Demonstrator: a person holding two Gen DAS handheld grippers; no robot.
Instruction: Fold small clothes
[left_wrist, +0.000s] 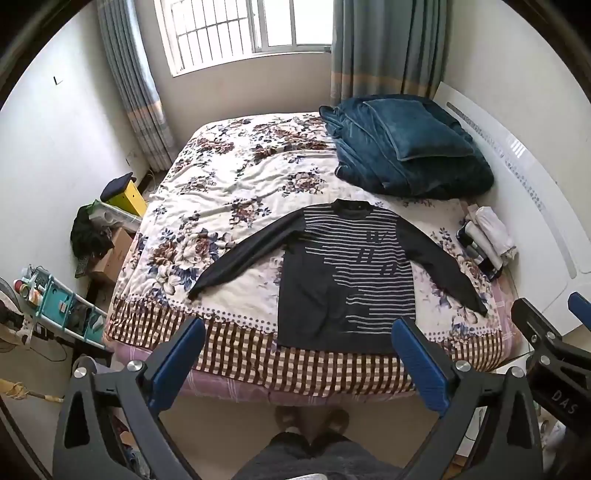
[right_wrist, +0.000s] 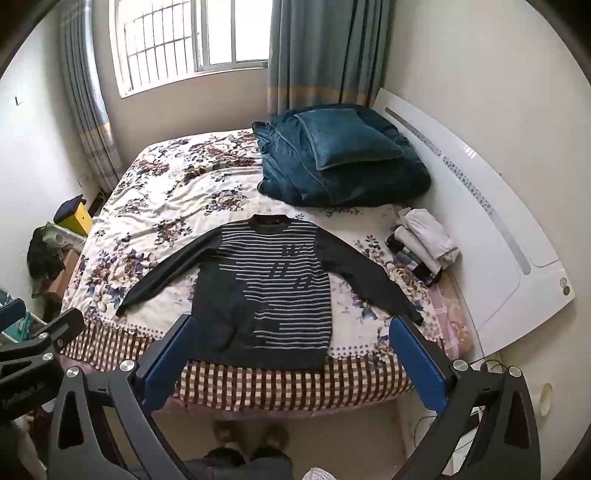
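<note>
A dark long-sleeved sweater with pale stripes (left_wrist: 354, 273) lies flat on the bed, face up, both sleeves spread out to the sides, hem toward me. It shows the same way in the right wrist view (right_wrist: 266, 291). My left gripper (left_wrist: 299, 332) is open and empty, held high above the bed's near edge, apart from the sweater. My right gripper (right_wrist: 291, 328) is open and empty too, beside the left one. The right gripper's finger shows at the right edge of the left wrist view (left_wrist: 546, 343).
The bed has a floral cover (left_wrist: 229, 192) with a checked border. A folded teal blanket and pillow (left_wrist: 406, 147) lie at the far right. A small stack of folded clothes (right_wrist: 424, 247) sits by the white headboard (right_wrist: 491, 236). Boxes and a shelf (left_wrist: 66, 306) stand left.
</note>
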